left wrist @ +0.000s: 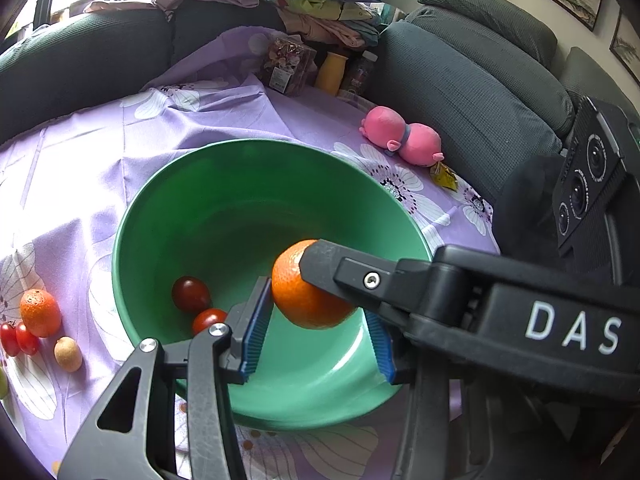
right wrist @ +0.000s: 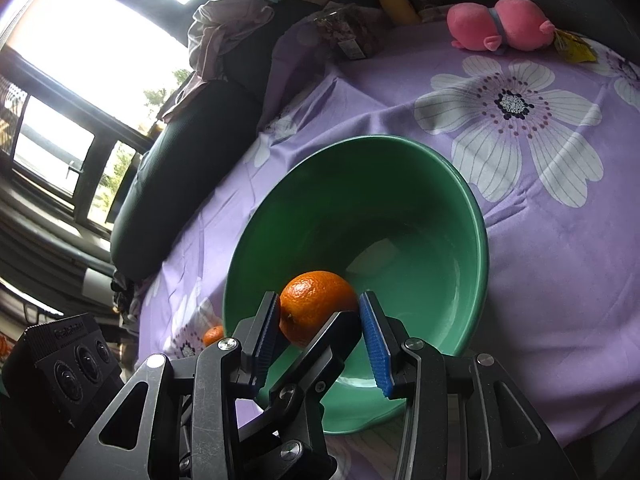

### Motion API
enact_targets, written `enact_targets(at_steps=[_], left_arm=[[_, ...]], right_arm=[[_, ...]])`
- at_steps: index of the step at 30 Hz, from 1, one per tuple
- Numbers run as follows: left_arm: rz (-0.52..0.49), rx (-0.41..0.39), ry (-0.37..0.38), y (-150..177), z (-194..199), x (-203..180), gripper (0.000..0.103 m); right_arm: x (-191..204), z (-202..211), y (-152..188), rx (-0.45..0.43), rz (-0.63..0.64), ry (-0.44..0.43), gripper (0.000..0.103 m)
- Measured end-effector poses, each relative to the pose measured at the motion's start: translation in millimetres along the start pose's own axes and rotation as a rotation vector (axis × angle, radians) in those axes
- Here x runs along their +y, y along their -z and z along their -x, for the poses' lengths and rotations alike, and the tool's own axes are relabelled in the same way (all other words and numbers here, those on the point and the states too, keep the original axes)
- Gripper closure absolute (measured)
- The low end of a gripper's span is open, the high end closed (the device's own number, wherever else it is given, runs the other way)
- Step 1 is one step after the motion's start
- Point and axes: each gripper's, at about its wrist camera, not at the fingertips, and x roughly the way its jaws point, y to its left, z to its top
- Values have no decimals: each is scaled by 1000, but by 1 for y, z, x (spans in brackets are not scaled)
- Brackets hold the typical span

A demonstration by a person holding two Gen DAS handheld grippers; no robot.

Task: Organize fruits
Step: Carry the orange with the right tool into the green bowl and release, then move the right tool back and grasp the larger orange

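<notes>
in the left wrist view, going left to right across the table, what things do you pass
Two red tomatoes → small orange → tan round fruit → green bowl → pink plush toy → yellow packet.

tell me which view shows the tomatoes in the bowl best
The left wrist view. Two tomatoes lie in plain sight at the bottom of the green bowl. In the right wrist view none show in the bowl; the orange and tongs cover that part.

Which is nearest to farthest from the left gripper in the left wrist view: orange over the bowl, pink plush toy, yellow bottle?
1. Orange, between the left gripper fingers, over the green bowl.
2. Pink plush toy, beyond the bowl, right.
3. Yellow bottle, far table edge by the sofa.
</notes>
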Motion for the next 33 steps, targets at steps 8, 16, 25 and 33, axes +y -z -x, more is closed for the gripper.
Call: enact_targets(at_steps=[8, 16, 25, 33], left_arm=[[-12, -5, 12, 0, 1, -1, 60], [23, -90, -44, 0, 47, 18, 52], [245, -247, -262, 31, 142, 106, 35], [405, -220, -411, 76, 159, 177, 34]], right_arm=[[0, -1, 1, 3, -12, 53, 58], [13, 17, 1, -107, 43, 39, 58], [55, 18, 11, -174, 181, -8, 59], [107, -11, 34, -106, 337, 17, 59]])
